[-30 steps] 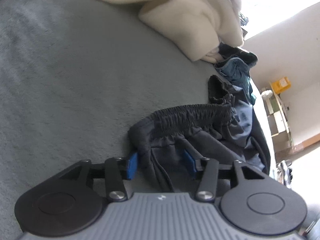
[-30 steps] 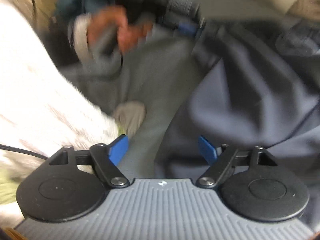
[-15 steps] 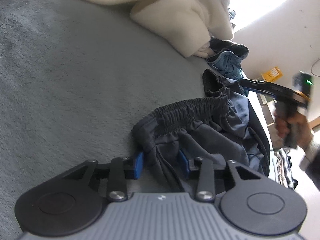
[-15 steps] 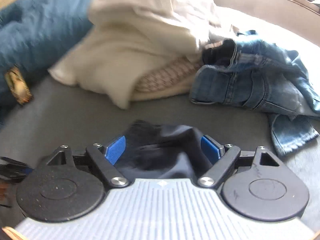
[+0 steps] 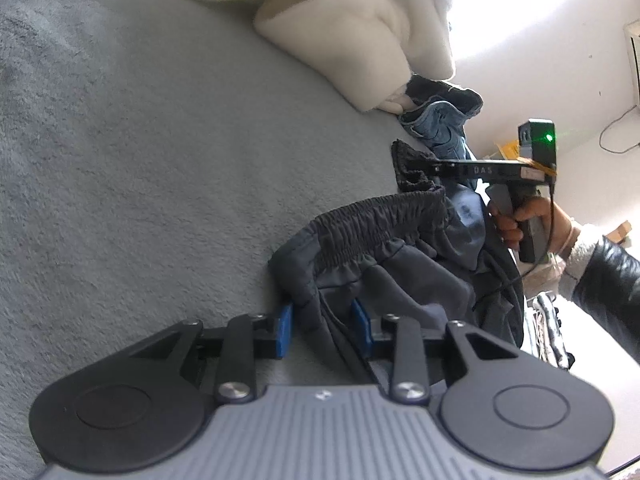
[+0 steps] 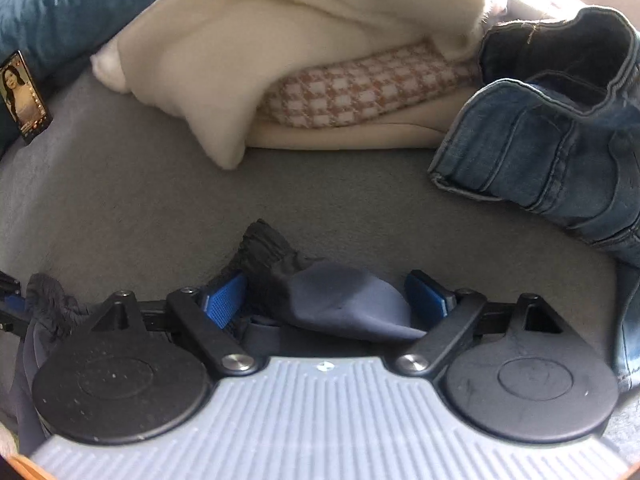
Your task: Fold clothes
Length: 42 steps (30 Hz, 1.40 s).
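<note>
Dark navy shorts [image 5: 404, 276] with a gathered elastic waistband lie crumpled on the grey bed cover [image 5: 140, 160]. My left gripper [image 5: 323, 330] has its blue pads closing around one corner of the waistband, with a narrow gap left. My right gripper [image 6: 330, 300] is open and straddles the other end of the waistband [image 6: 320, 292], which lies between its pads. The right gripper and the hand holding it also show in the left wrist view [image 5: 480, 170].
A cream blanket pile [image 6: 280, 40] with a checked cloth [image 6: 360, 92] under it lies beyond the shorts. Blue jeans [image 6: 552, 136] lie at the right. A phone [image 6: 26, 96] stands at the far left beside teal bedding [image 6: 60, 4].
My left gripper has narrowed around the waistband corner. My right gripper swung in from beside the person to the far end of the waistband and now straddles it.
</note>
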Motion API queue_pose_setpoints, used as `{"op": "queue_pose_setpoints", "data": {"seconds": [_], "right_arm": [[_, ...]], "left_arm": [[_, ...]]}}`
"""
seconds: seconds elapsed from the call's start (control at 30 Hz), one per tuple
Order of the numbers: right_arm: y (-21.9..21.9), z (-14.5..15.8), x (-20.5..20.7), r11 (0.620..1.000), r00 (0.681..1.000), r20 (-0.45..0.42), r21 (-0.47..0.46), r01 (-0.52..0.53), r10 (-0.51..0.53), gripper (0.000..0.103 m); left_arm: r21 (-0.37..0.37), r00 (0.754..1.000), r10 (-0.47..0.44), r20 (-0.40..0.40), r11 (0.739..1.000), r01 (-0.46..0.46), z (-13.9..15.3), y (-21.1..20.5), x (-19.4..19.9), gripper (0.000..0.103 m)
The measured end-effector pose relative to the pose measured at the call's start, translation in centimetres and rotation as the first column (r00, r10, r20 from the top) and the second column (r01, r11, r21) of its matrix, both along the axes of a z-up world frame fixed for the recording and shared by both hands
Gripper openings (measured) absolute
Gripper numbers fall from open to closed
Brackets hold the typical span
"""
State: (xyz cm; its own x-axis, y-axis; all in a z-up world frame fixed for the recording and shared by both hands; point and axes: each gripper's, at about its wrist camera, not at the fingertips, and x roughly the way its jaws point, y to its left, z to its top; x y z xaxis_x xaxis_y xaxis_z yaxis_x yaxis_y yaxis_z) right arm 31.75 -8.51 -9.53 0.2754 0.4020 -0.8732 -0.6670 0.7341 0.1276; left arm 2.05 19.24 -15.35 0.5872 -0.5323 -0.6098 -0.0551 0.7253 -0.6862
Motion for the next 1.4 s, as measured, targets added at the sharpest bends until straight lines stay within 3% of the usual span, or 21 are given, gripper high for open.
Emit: {"op": "queue_pose_setpoints", "data": {"seconds": [0.07,0.1,0.17,0.23,0.3,0.47,0.53,0.63,0.73,0.87,1.07,1.4], "right_arm": [[0.4,0.2,-0.9,1.000,1.000,0.006,-0.001,-0.011,0.011,0.060],[0.6,0.3,-1.3,1.000,1.000,0.009,-0.003,-0.021,0.021,0.053],[1.1,0.7,-2.3,0.999,0.999,0.017,-0.008,-0.039,0.039,0.022],[1.8,1.6,-3.5,0.999,0.997,0.074,-0.034,-0.028,0.031,0.010],[2.2,2.7,-4.8,0.999,0.989,0.145,-0.040,0.007,-0.001,0.008],[0.4,6.7,-7.5,0.989,0.944,0.297,0.058,0.136,-0.147,0.007],[-1.3,8.5,-8.9,0.979,0.927,0.318,0.116,0.169,-0.198,0.007],[-3.2,11.1,-12.2,0.967,0.891,0.382,0.168,0.193,-0.245,0.007],[-5.7,14.3,-16.4,0.943,0.834,0.450,0.239,0.232,-0.319,0.007],[-9.1,18.5,-22.0,0.907,0.744,0.531,0.338,0.253,-0.406,0.007],[-12.8,25.4,-30.0,0.853,0.601,0.630,0.488,0.187,-0.492,0.007],[-16.8,33.1,-40.7,0.775,0.436,0.697,0.632,0.001,-0.570,0.007]], "left_arm": [[-0.002,1.000,0.009,-0.004,1.000,-0.009,0.0,0.0,-0.1,0.033],[-0.001,1.000,0.015,-0.007,1.000,-0.015,0.1,0.0,-0.1,0.033],[0.004,0.999,0.030,-0.012,1.000,-0.030,0.2,-0.2,-0.1,0.032],[0.030,0.998,0.063,-0.021,0.998,-0.062,0.3,-0.4,-0.3,0.022],[0.053,0.994,0.107,-0.034,0.993,-0.105,0.3,-0.6,-0.5,0.013],[0.105,0.985,0.170,0.001,0.980,-0.169,1.6,-1.7,-1.3,0.009],[0.113,0.982,0.187,0.029,0.975,-0.189,2.6,-2.1,-1.8,0.008],[0.109,0.970,0.204,0.131,0.970,-0.218,5.6,-2.3,-2.9,0.007],[0.112,0.946,0.205,0.251,0.965,-0.239,9.5,-2.7,-3.9,0.007],[0.107,0.888,0.181,0.422,0.963,-0.247,15.8,-3.9,-5.3,0.007],[0.055,0.770,0.169,0.615,0.965,-0.256,24.8,-5.4,-8.3,0.007],[0.124,0.558,0.051,0.828,0.954,-0.272,37.3,-8.0,-16.4,0.007]]}}
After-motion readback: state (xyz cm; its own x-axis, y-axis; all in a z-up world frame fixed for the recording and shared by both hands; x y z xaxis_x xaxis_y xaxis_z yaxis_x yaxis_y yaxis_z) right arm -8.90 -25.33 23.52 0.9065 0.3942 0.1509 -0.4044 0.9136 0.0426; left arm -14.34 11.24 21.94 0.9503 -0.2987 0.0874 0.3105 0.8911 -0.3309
